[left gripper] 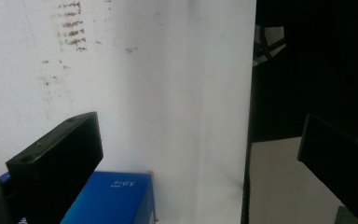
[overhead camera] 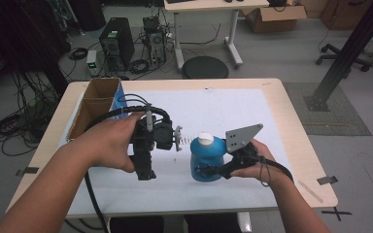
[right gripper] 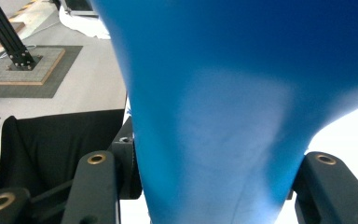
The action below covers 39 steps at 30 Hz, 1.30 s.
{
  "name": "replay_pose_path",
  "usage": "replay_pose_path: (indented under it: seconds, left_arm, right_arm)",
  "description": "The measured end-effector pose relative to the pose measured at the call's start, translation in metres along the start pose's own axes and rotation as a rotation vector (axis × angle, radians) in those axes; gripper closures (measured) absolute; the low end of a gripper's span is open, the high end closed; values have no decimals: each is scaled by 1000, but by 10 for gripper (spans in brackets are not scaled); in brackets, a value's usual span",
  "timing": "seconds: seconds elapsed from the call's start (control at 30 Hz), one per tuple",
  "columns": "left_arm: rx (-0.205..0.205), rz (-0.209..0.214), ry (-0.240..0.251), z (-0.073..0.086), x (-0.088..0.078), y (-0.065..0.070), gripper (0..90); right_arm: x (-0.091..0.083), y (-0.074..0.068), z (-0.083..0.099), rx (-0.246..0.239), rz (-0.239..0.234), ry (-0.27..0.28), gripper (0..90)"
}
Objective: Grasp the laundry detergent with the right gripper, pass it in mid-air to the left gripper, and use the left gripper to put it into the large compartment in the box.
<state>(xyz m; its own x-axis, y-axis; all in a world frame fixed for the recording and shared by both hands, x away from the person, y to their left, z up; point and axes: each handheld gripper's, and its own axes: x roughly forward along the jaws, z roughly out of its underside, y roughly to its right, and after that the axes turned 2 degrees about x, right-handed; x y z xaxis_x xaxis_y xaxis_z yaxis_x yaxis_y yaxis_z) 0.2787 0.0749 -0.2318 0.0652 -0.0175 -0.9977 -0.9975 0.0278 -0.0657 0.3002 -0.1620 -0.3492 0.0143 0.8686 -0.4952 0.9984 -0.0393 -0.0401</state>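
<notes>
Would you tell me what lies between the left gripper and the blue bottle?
In the high view, only bare white mat separates the left gripper from the blue bottle.

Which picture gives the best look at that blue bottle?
The high view: the whole blue bottle stands there with its white cap, the right gripper around it. The right gripper view has a blurred blue close-up between the jaws.

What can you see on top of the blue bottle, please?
A white cap sits on top of the blue bottle, which stands on the white mat in the right gripper. Its contents are hidden.
</notes>
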Motion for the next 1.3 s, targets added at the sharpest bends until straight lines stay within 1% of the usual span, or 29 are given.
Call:
replay_pose_path:
  seconds: [0.03,0.07,0.1,0.13,0.17,0.3,0.33,0.43,0.67,0.83,0.97,1.27,1.3]
  left_arm:
    - [1,0,1,0,0,0,4]
    - [2,2,2,-1,1,0,4]
    - [2,2,2,-1,1,0,4]
    - [3,5,0,-2,2,0,4]
    - [3,5,0,-2,2,0,4]
    - [7,6,0,-4,3,1,4]
    - [9,7,-1,-5,4,0,4]
    - [12,8,-1,-6,4,0,4]
    - [18,11,-7,-9,4,0,4]
    - [21,13,-7,-11,5,1,4]
    - [24,17,-6,-13,5,1,4]
    - [29,20,-7,-16,7,2,4]
    - [29,20,-7,-16,7,2,4]
  right_arm:
    - [3,-1,0,0,-4,1,450]
    - [11,-2,0,-5,-10,-2,449]
    - [11,-2,0,-5,-10,-2,449]
    - [18,-4,-1,-7,-14,-4,449]
    - [18,-4,-1,-7,-14,-4,449]
    - [29,-6,0,-4,-25,3,449]
    - [34,-6,0,-7,-27,6,449]
    - [42,-8,0,-12,-28,9,448]
    - [52,-8,-1,-7,-34,16,449]
    - [59,-8,-2,-12,-34,16,448]
    - [66,-8,-5,-19,-34,14,448]
    - [81,-9,-12,-14,-40,15,448]
    - [83,-9,-13,-22,-36,13,447]
